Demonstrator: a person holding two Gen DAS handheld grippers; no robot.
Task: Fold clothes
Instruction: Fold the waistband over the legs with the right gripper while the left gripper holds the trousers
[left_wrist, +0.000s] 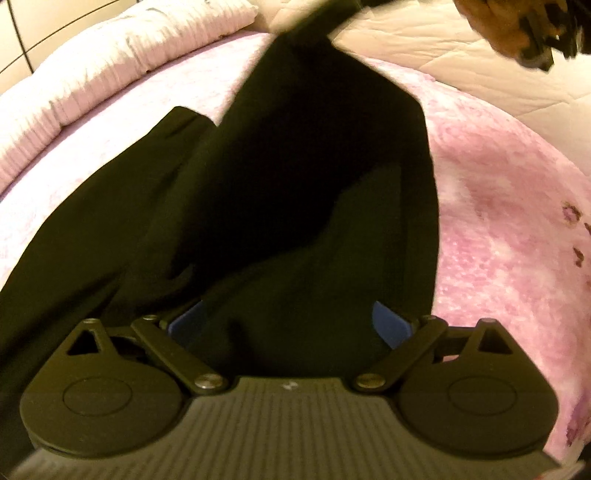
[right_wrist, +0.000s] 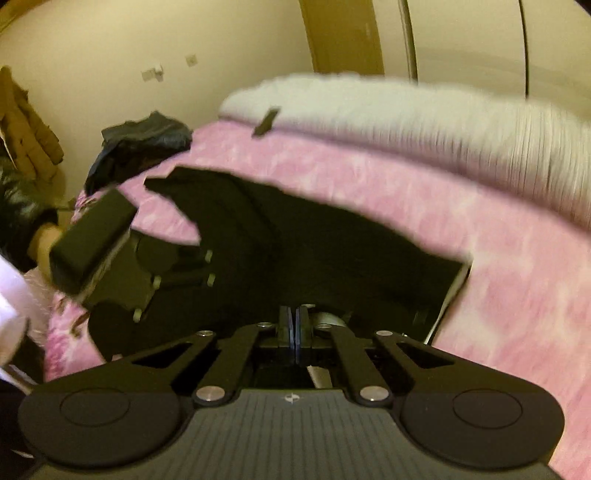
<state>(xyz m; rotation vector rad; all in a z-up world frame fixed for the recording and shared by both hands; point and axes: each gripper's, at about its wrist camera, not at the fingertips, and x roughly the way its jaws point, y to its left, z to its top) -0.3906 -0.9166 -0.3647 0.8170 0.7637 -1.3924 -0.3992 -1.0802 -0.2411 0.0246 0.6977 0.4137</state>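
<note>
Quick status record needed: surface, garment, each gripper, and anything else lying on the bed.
surface: pink blanket on a bed, pale ribbed quilt along its far side
garment: black garment, one end pulled up off the blanket, the rest lying on it
left gripper: blue pads spread wide, black fabric lying between them
right gripper: jaws closed; the black fabric rises toward it, grip itself not clearly visible
other: crumpled dark clothing at the far edge of the bed

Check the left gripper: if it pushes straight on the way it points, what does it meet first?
Almost certainly the black garment. It already lies bunched between the left gripper's spread blue pads and fills the view ahead, with the pink blanket under it. Depth is unclear.
</note>
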